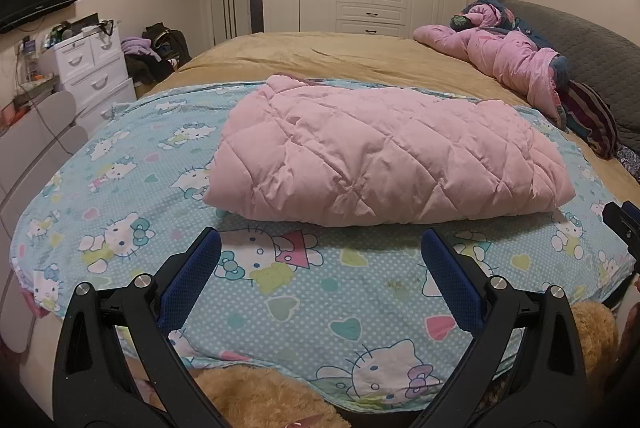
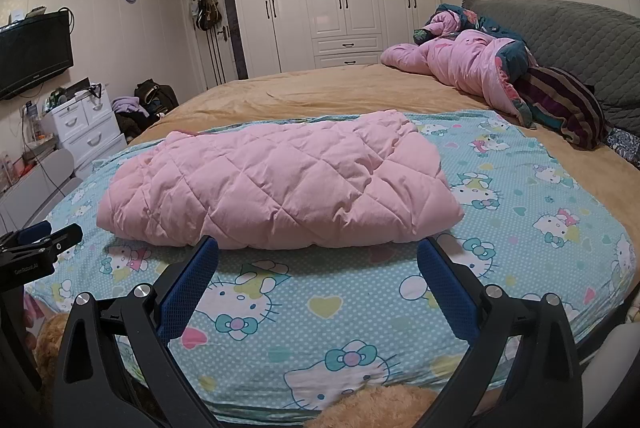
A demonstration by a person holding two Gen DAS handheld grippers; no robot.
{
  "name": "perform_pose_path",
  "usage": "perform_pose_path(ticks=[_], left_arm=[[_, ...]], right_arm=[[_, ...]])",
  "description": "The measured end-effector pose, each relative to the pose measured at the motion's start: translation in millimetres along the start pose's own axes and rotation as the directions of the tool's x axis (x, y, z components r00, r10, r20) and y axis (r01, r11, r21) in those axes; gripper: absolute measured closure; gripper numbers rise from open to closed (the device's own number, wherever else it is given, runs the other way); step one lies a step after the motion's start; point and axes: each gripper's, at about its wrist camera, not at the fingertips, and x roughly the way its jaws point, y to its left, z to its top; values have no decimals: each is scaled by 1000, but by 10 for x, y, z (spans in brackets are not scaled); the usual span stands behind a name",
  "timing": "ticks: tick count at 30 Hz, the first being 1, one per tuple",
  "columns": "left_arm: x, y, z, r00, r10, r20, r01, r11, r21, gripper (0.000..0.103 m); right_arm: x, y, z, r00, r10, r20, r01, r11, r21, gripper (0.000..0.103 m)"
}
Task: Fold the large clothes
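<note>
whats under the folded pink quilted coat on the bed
The folded pink quilted coat lies on a light blue cartoon-cat print sheet, spread over a tan blanket. Anything tucked inside its folds is hidden.

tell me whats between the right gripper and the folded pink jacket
Only bare cartoon-cat sheet, seen in the right wrist view: the open right gripper sits just short of the pink jacket, touching nothing.

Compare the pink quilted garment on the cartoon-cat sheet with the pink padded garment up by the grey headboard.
The pink quilted garment lies folded in a compact bundle; the pink padded garment by the grey headboard sprawls crumpled and unfolded. The quilted one is plain pink; the other shows a dark floral lining. The quilted one rests on the blue cartoon-cat sheet, the other on the tan bedspread. Both are puffy, pink and untouched by either hand-held gripper.
</note>
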Motion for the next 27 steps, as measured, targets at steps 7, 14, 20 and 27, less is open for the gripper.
perform_pose_path(ticks=[7,14,20,27], left_arm=[[-13,0,-23,1000,7,3,-7,1000,8,9],[-6,-15,-28,1000,2,-4,-2,1000,12,9],[24,-26,-38,1000,14,-13,-14,999,32,9],[143,271,12,998,8,-58,-10,999,-34,9]], right_arm=[[-37,-14,-7,1000,-6,2,6,1000,6,4],[-37,-15,-8,1000,-1,-7,1,1000,5,4],[-43,-18,-6,1000,-4,-5,4,1000,2,4],[-91,-353,-20,998,-45,-36,47,996,80,4]])
